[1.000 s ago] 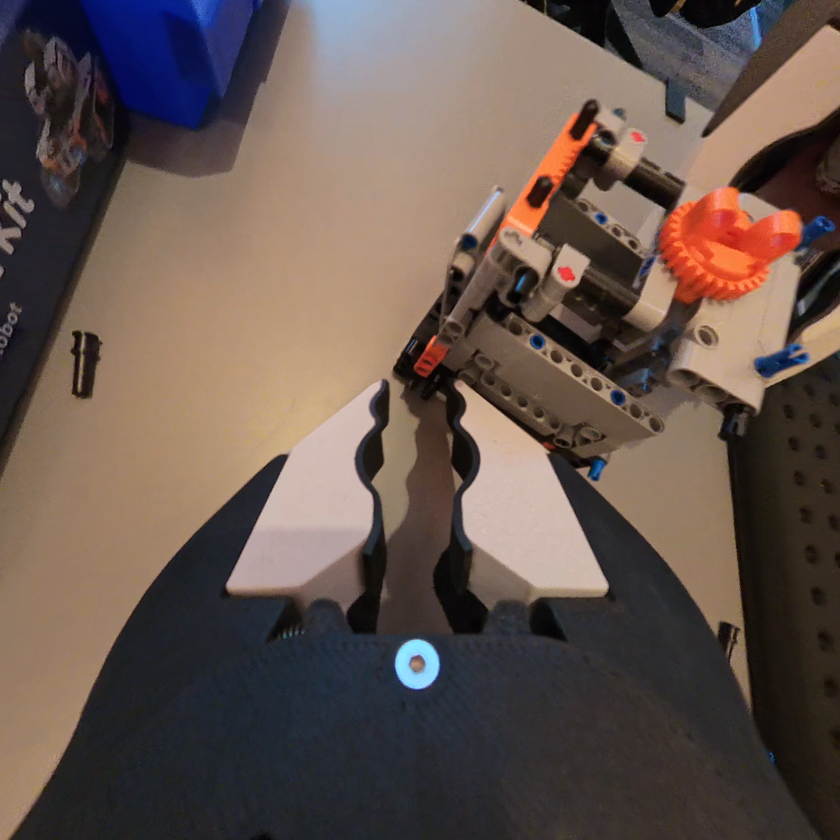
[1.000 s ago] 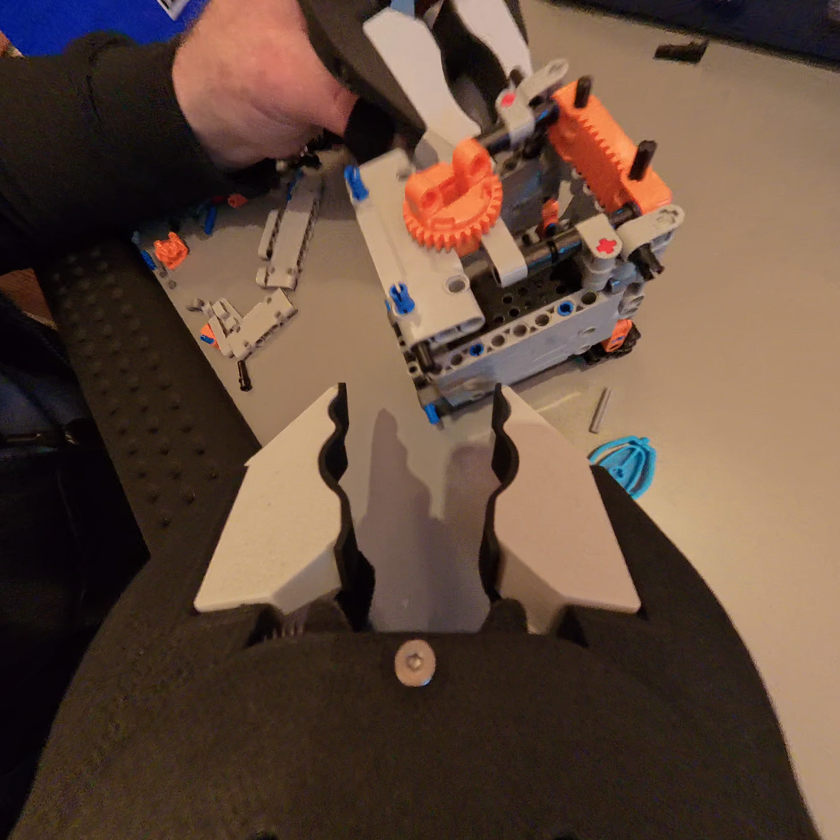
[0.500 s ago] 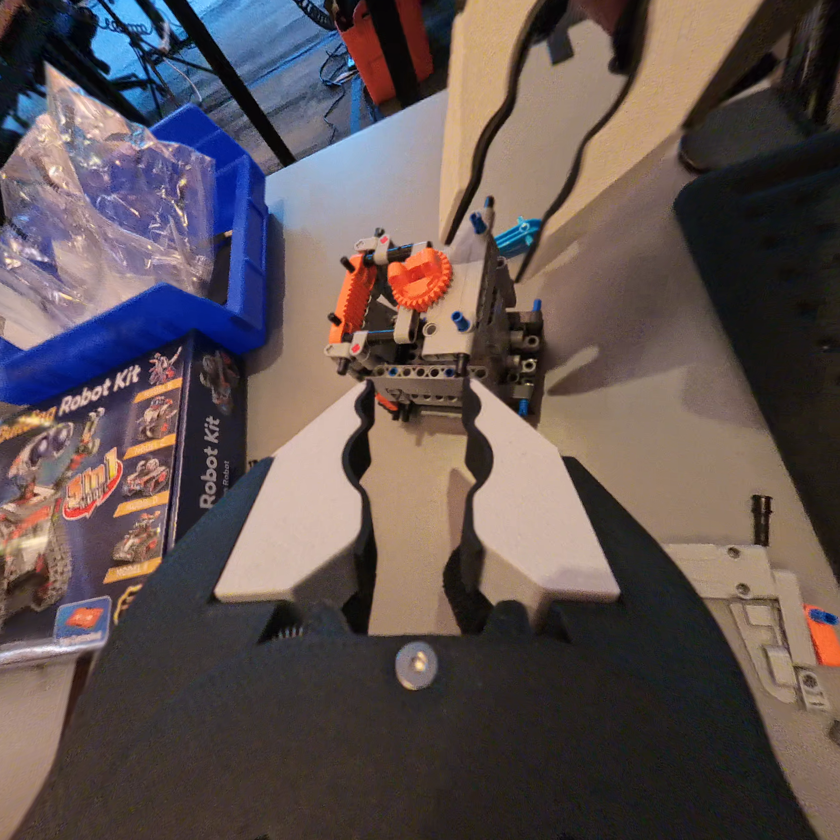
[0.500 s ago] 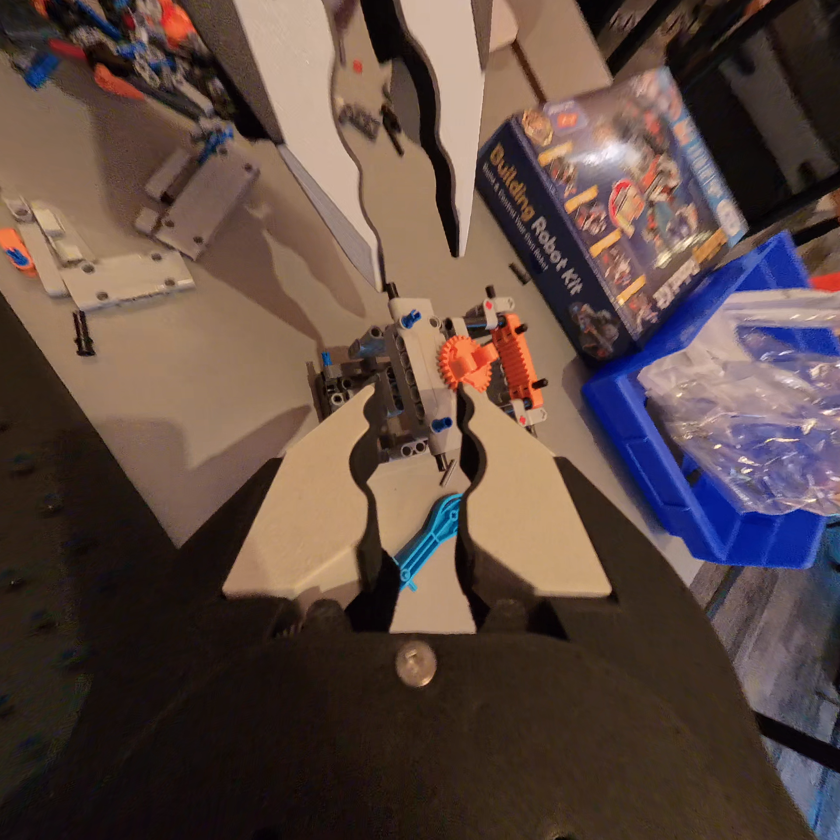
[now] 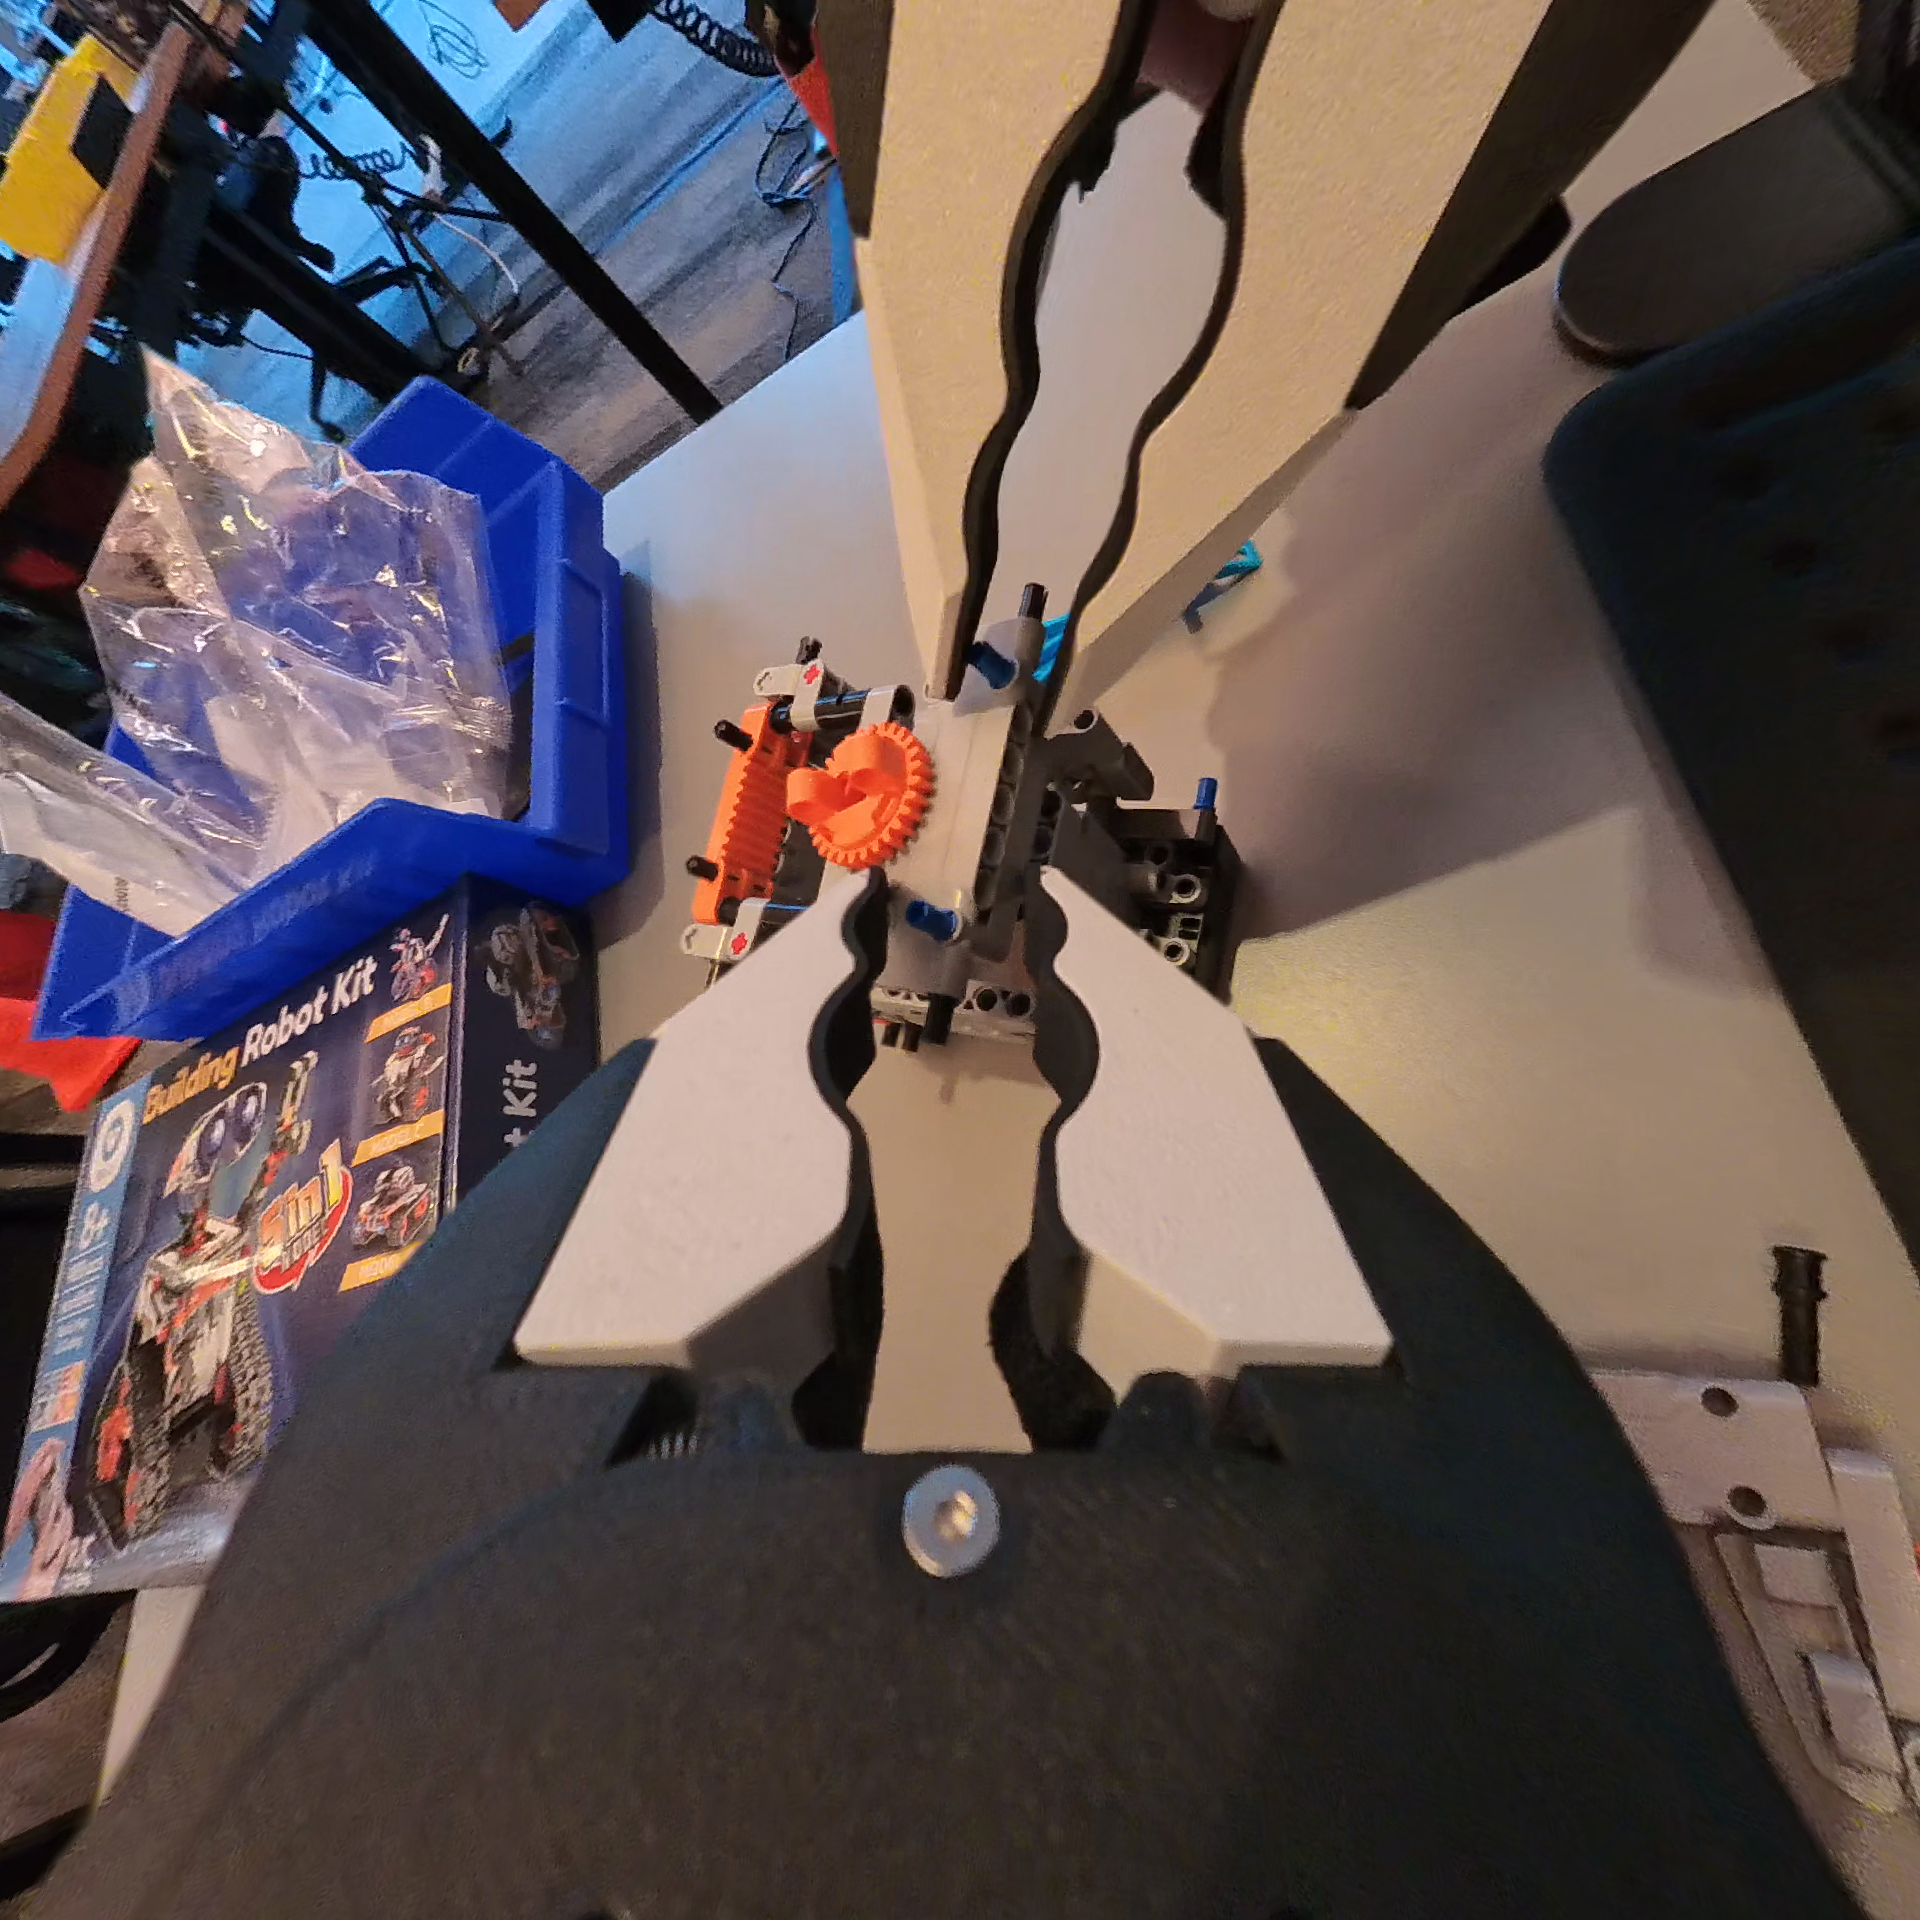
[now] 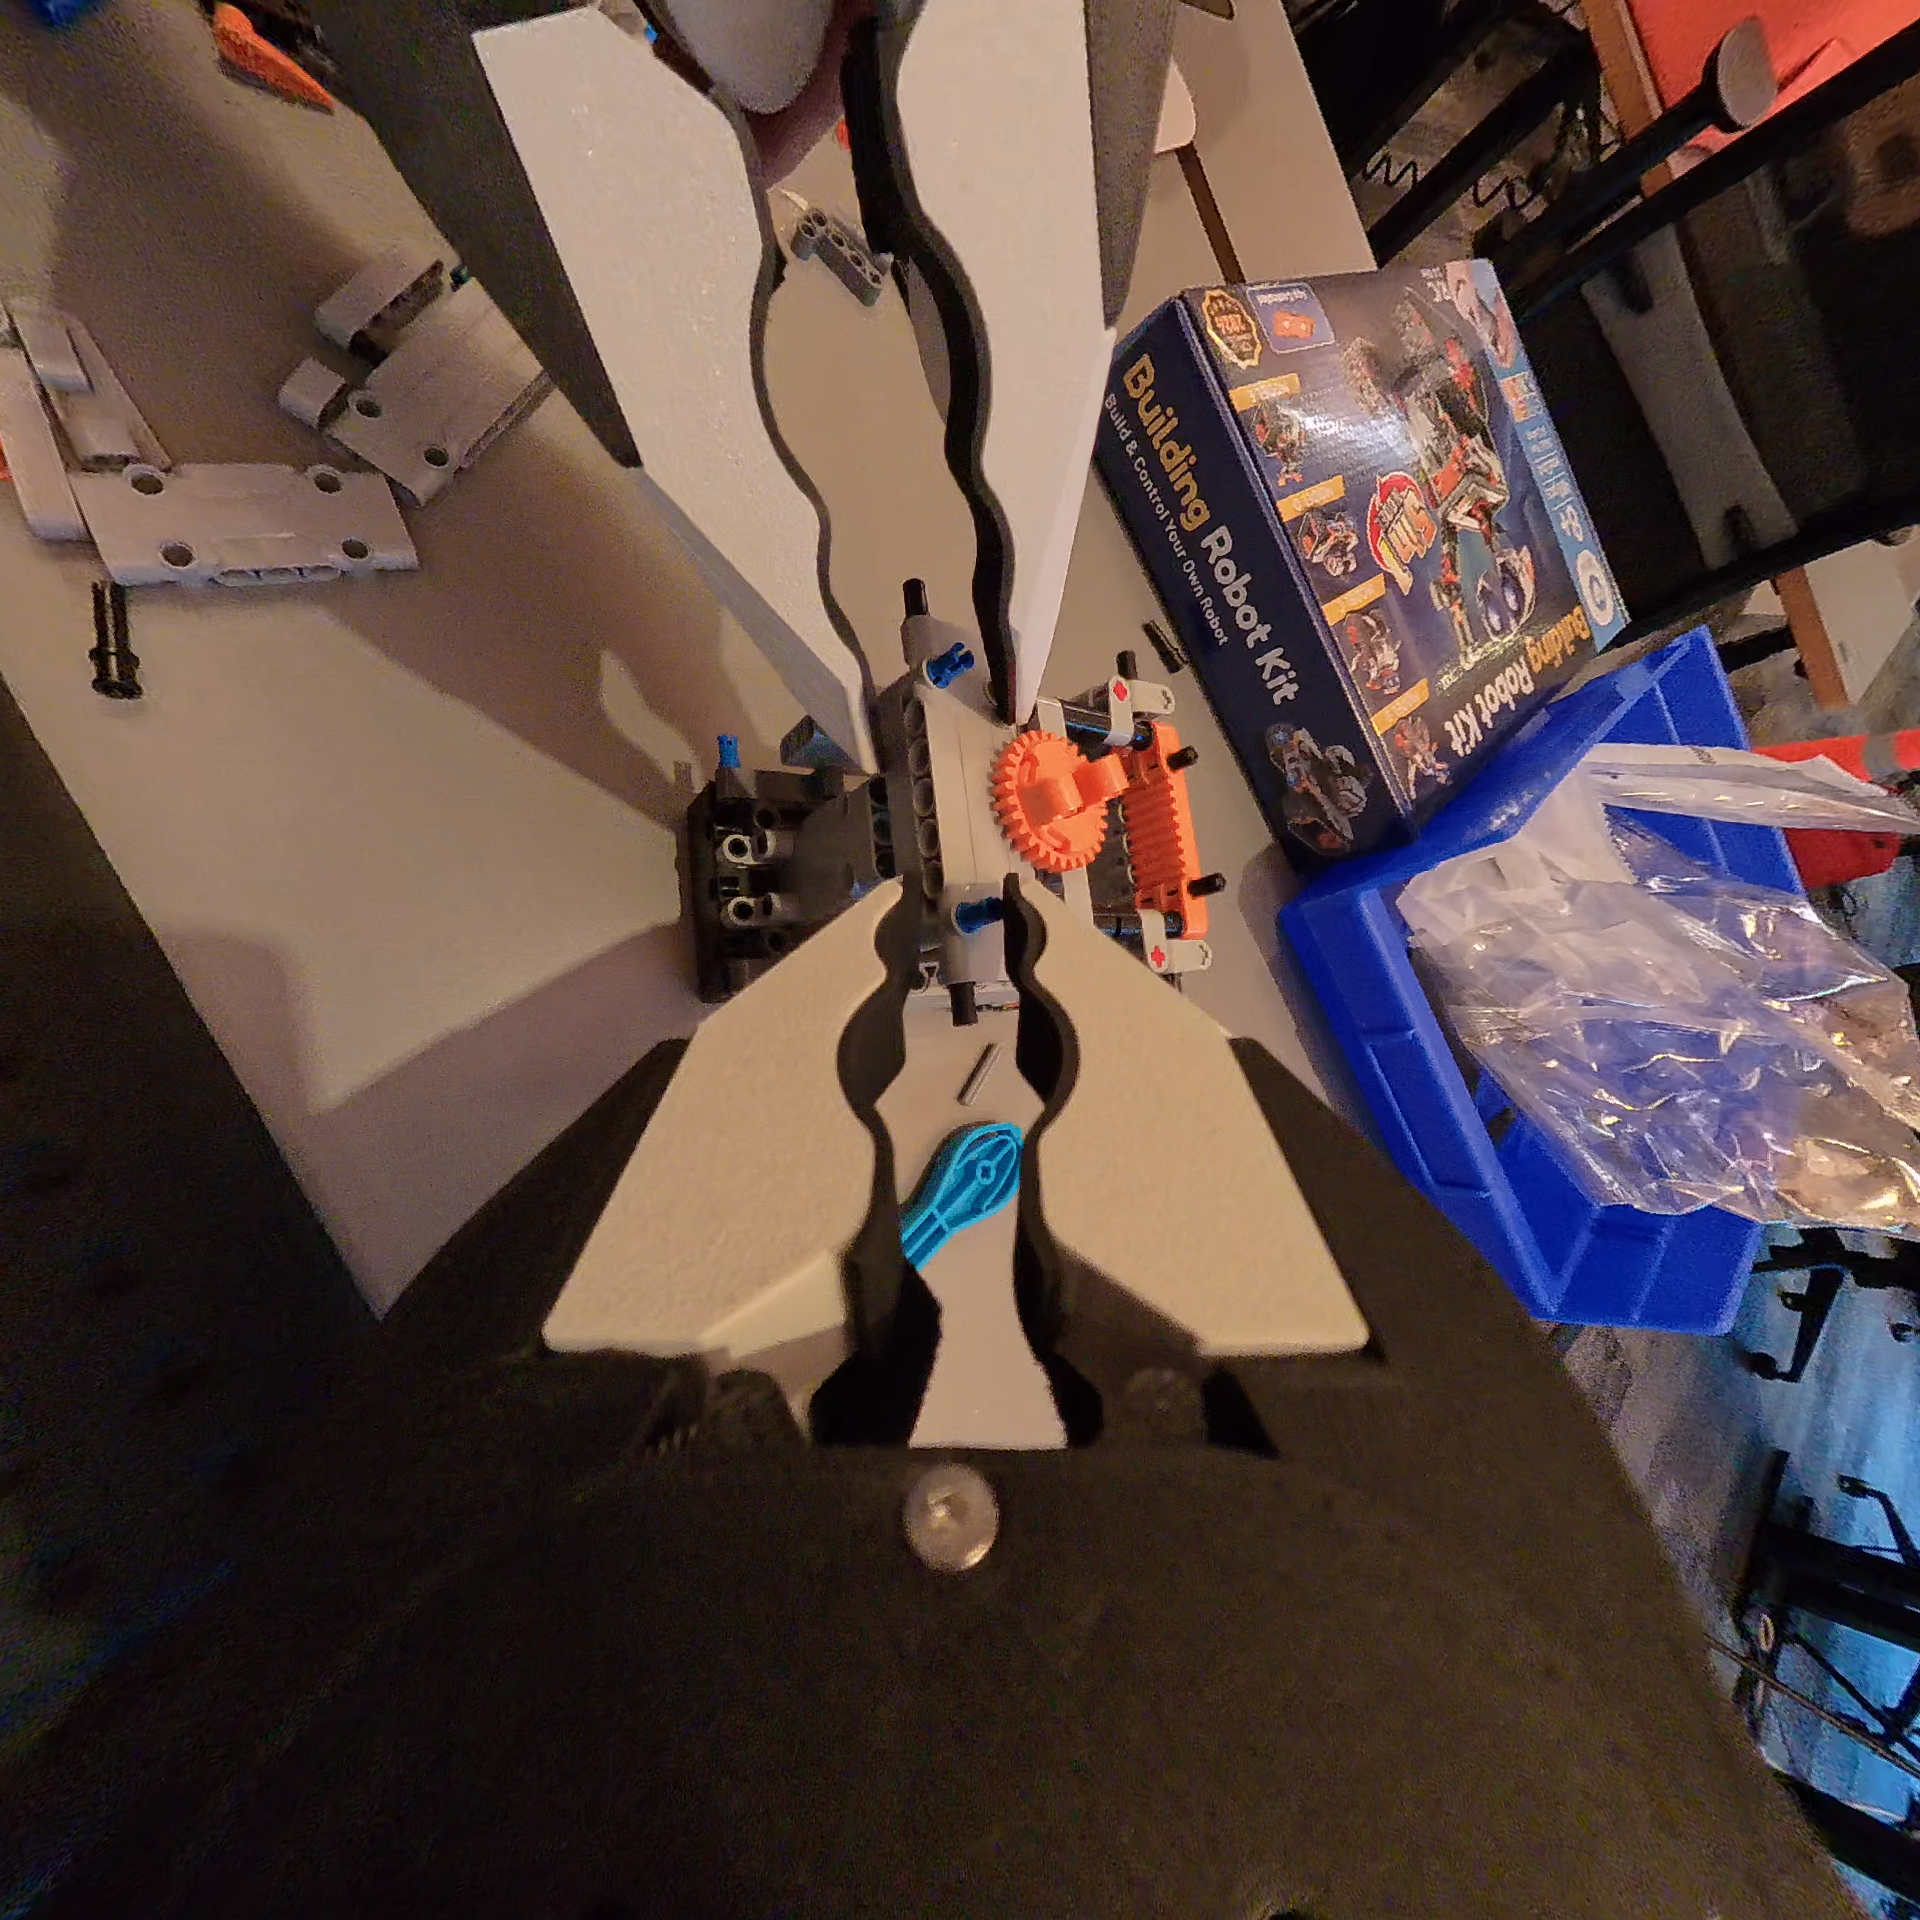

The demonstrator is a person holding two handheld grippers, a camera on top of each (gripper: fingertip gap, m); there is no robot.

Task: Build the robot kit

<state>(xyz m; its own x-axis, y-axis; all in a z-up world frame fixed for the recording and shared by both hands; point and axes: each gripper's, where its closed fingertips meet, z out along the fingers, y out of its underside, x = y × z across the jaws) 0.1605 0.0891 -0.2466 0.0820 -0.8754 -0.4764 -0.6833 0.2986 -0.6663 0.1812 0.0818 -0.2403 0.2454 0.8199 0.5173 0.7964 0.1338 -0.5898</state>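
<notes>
A pale grey table (image 5: 1507, 1091) carries everything, with a dark perforated mat (image 5: 1787, 675) along one edge. At the table's far side stand a blue bin (image 6: 1496, 1101) stuffed with crumpled clear plastic bags (image 6: 1683, 1018) and, beside it, a dark blue kit box (image 6: 1361, 540) printed with robot pictures. In the middle sits a block-built model (image 5: 977, 831) of grey and black beams, with an orange gear (image 5: 868, 795) on its upright grey panel and an orange toothed bar (image 5: 748, 821) alongside. The left gripper (image 5: 951, 914) reaches in from one end and the right gripper (image 6: 951, 899) from the opposite end, tips pointing at each other. Each has its jaws parted a little, set to either side of the grey panel's edge; whether the pads actually press on it cannot be told. Loose grey plates (image 6: 249, 520) lie off to one side with a small black pin (image 6: 112, 639). Under the right gripper lie a light blue flat piece (image 6: 961, 1195) and a thin grey axle (image 6: 979, 1072).
</notes>
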